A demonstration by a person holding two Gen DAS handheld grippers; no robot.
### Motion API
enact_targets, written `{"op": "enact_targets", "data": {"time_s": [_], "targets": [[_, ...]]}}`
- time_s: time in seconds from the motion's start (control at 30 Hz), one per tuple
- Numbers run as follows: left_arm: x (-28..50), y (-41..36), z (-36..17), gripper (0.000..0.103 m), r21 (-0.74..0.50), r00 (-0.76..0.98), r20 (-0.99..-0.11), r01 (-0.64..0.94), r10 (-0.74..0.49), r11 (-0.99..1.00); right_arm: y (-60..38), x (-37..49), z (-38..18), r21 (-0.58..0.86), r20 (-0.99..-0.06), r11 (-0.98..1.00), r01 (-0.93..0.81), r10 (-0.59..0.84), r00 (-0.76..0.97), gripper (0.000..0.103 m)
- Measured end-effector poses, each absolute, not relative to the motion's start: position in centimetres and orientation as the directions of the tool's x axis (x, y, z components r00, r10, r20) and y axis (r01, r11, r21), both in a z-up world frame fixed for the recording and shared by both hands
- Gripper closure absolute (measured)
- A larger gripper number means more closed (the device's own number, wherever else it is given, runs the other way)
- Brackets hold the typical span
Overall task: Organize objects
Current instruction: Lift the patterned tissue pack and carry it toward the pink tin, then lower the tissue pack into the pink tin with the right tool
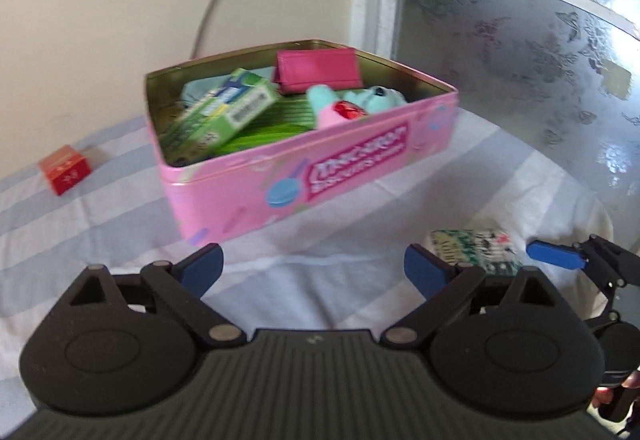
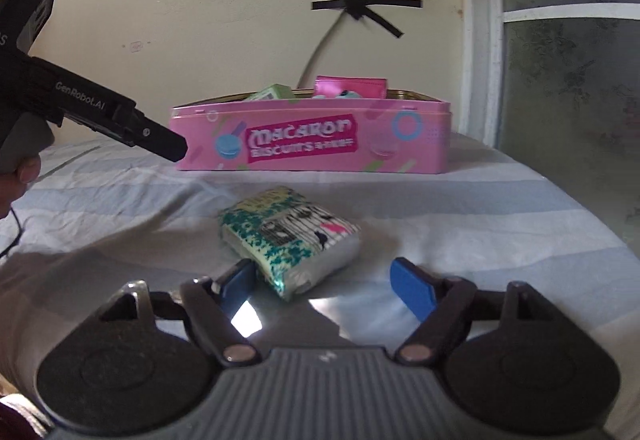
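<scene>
The right gripper (image 2: 320, 290) stands open over the striped sheet (image 2: 480, 224), holding nothing; the tissue pack (image 2: 290, 238) lies flat between and just ahead of its blue pads, near the left one. The left gripper (image 1: 314, 268) is spread wide and empty, facing the pink tin (image 1: 320, 176). Judged step: gripping the pack for transfer to the tin. To do it well, centre the jaws across the pack's short sides, close gently since the pack looks soft, and lift clear of the tin's wall before release. Count: one tin, holding one green box (image 1: 228, 108), one pink wallet (image 1: 316, 70), one plush toy (image 1: 352, 100); one pack and one red box (image 1: 64, 169) outside it.
</scene>
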State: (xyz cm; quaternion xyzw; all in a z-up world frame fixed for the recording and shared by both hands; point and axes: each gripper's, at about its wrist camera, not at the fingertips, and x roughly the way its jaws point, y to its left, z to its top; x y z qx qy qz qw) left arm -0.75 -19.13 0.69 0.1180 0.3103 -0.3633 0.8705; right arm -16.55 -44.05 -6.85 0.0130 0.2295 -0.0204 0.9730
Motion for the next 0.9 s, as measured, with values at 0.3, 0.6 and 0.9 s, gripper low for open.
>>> {"op": "enact_targets", "data": {"time_s": [0.3, 0.6, 0.9], "targets": [[-2.7, -24.7, -0.8, 0.005, -0.113, 0.406, -0.705, 0.745, -0.582, 0.657, -47.3, -17.9, -6.8, 0.114, -0.428, 0.988, 0.099, -0.041, 0.903, 0.022], [-2.8, -26.1, -1.5, 0.004, -0.090, 0.425, -0.724, 0.723, -0.543, 0.685, -45.7, -16.5, -6.6, 0.088, -0.418, 0.996, -0.003, 0.040, 0.907, 0.035], [-2.8, -26.2, -1.7, 0.004, -0.096, 0.428, -0.718, 0.721, -0.550, 0.687, -43.9, -15.7, -6.8, 0.031, -0.409, 0.999, -0.024, 0.034, 0.912, 0.036]]}}
